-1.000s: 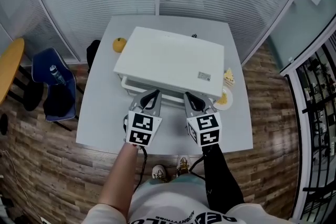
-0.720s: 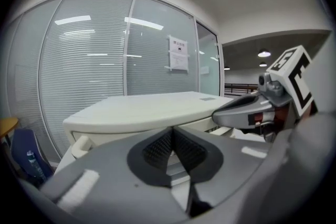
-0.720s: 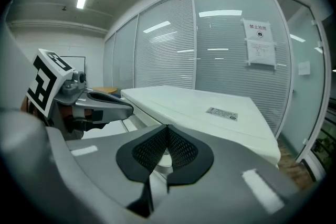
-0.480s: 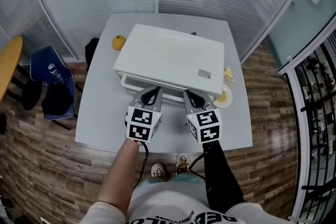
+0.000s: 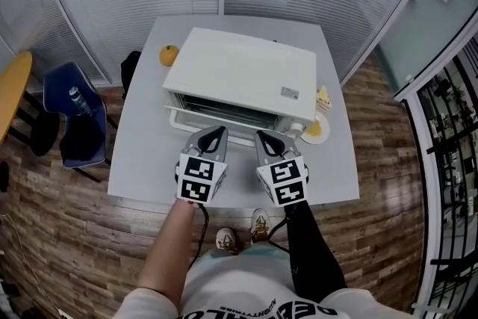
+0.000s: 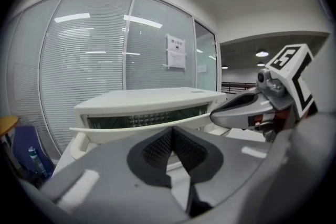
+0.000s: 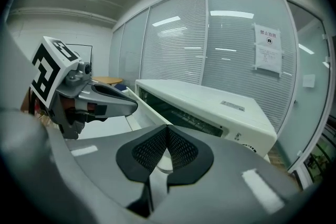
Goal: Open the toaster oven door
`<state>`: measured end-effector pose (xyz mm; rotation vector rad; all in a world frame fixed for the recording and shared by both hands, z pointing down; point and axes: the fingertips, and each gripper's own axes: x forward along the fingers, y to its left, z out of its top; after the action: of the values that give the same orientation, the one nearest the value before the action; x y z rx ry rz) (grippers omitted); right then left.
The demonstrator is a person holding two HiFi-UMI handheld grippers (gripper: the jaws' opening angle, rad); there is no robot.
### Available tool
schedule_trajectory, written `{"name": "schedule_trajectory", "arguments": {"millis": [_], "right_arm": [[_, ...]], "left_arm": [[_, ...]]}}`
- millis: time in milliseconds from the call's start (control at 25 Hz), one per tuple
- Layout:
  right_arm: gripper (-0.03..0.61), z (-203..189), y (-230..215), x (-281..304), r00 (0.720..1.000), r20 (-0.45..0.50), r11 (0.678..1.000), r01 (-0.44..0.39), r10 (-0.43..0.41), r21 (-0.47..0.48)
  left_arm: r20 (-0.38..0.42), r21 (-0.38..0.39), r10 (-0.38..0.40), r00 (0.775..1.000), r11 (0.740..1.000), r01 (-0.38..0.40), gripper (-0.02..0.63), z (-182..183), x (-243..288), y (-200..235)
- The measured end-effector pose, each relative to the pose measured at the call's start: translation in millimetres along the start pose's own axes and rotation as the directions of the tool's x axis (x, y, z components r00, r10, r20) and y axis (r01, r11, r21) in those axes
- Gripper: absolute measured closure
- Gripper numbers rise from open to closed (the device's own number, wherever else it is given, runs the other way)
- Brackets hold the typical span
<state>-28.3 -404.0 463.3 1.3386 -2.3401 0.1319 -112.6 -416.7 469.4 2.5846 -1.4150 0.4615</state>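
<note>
At the far left stands a blue chair (image 5: 71, 134) holding a bottle (image 5: 78, 103), beside the white table (image 5: 142, 153). An orange (image 5: 169, 54) lies on the table near its back left corner, just beside the white toaster oven (image 5: 239, 75), which takes up the middle of the table. The oven's door (image 5: 187, 118) faces the person and leans out a little at its top edge, with a dark strip showing above it. The left gripper (image 5: 216, 132) has its tips at the door's front rail; its jaws are closed, pads meeting at the tip. Just beside it, the right gripper (image 5: 263, 137) reaches the same rail, its jaws likewise pressed together. Neither gripper view makes clear whether the rail is caught between the pads. To the right, a small plate (image 5: 320, 132) sits beside the oven, and a cake slice (image 5: 323, 99) lies just behind it.
</note>
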Motion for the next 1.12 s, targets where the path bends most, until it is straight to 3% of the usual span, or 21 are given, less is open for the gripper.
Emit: {"name": "schedule_trajectory", "arguments": {"millis": [560,1120], "right_arm": [[0.577,-48,56,-22,0.999,-0.036,0.993,0.023,-0.028,-0.114],[0.577,-116,111,-35,0.995,-0.096,0.996,-0.004,-0.005,-0.089]], "left_arm": [[-0.057,0.018,-0.012,0.998,1.0,0.013,0.557,-52,-34,-23],[-0.168,-0.033,-0.031,0.985,0.999,0.026,0.557,-128,-56,-41]]}}
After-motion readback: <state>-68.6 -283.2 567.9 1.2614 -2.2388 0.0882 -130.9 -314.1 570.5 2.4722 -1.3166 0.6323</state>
